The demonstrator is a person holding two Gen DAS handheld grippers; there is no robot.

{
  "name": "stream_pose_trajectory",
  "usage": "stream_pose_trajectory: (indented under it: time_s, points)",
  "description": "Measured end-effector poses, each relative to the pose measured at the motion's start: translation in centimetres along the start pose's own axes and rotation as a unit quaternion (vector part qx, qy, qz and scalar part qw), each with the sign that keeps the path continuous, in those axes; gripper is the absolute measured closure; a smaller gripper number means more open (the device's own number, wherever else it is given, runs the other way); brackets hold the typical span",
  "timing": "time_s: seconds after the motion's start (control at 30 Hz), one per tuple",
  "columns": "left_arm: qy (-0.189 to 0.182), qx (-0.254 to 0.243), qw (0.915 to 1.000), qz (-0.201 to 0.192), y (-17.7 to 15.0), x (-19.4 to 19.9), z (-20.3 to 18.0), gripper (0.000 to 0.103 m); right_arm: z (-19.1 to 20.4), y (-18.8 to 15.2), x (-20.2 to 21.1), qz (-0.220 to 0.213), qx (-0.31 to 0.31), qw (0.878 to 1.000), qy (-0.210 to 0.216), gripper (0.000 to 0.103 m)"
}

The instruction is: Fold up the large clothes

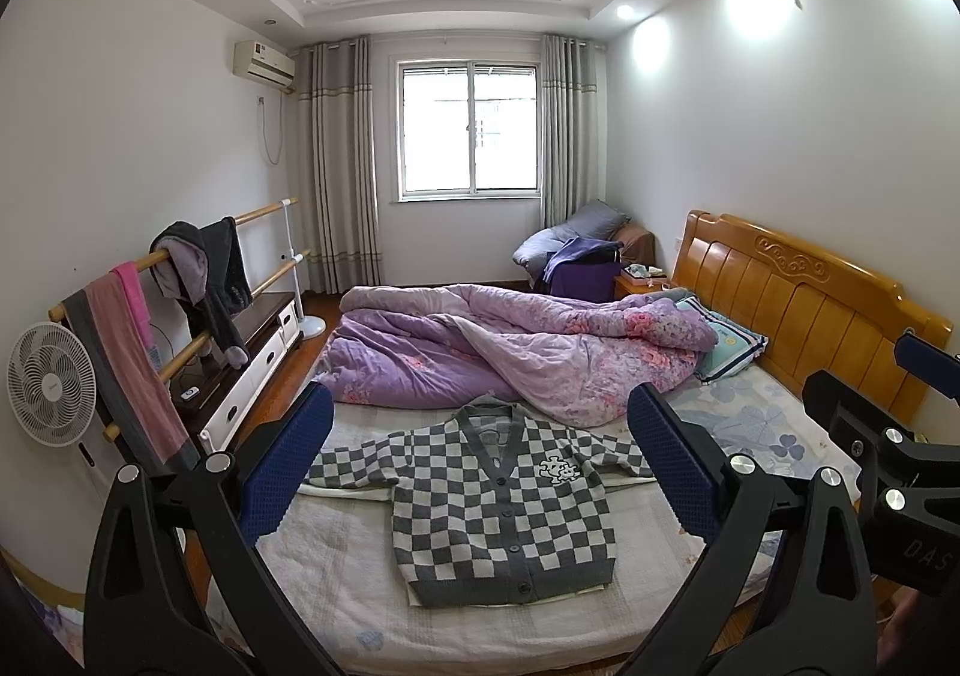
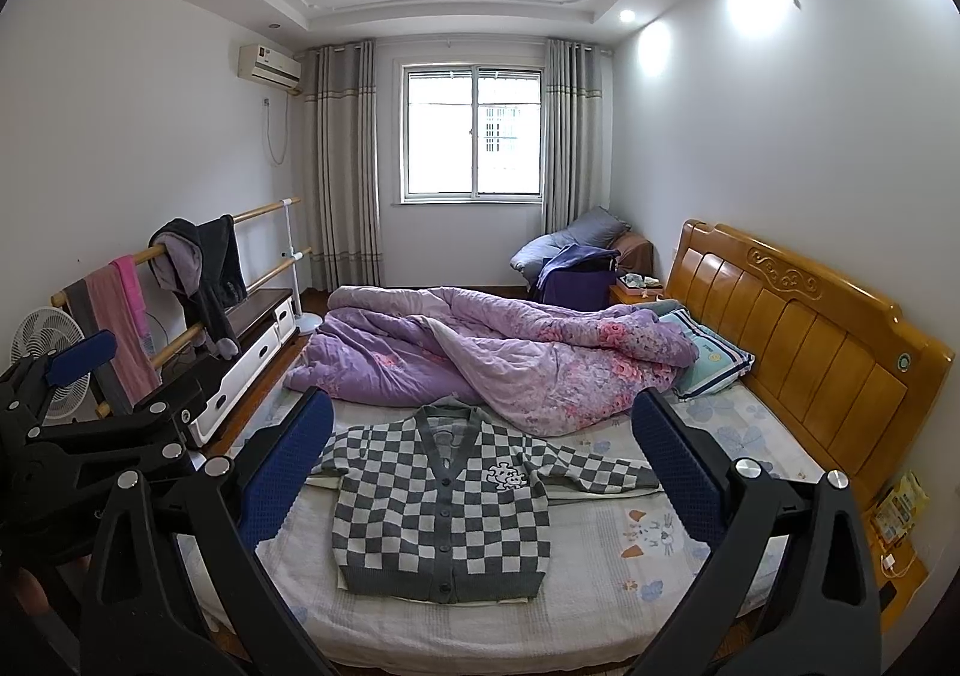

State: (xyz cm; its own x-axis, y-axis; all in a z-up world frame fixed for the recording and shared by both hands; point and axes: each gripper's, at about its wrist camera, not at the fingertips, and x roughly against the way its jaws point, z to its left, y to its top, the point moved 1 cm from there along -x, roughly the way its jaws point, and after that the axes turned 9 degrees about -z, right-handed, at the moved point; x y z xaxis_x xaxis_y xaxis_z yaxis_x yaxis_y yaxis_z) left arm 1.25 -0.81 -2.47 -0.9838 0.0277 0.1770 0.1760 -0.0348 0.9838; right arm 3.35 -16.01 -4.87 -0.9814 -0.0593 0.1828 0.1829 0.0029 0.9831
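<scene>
Before the first fold: cardigan [image 1: 504,508] flat on the bed [image 1: 336,574], untouched.
Both grippers, left [image 1: 480,472] and right [image 2: 483,472], hover with jaws apart; next, pinch a sleeve and fold it inward.

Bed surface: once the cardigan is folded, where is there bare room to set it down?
Bare mattress lies between the cardigan hem and the foot edge, and right of the cardigan toward the headboard. The far half is crowded by the purple quilt and pillow.

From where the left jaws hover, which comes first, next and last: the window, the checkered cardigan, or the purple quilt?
1. Checkered cardigan, spread flat on the bed just ahead.
2. Purple quilt, bunched behind the cardigan.
3. Window, in the far wall.
</scene>
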Motion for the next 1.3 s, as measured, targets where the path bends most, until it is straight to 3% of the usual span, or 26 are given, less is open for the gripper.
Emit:
stream_pose_trajectory:
  time_s: [1.3]
  points:
    - [0.002, 0.010, 0.9997, 0.022, -1.8, -2.5, 4.2, 0.005, 3.3, -0.5, -3.3, 0.020, 0.009, 1.000, 0.016, 0.007]
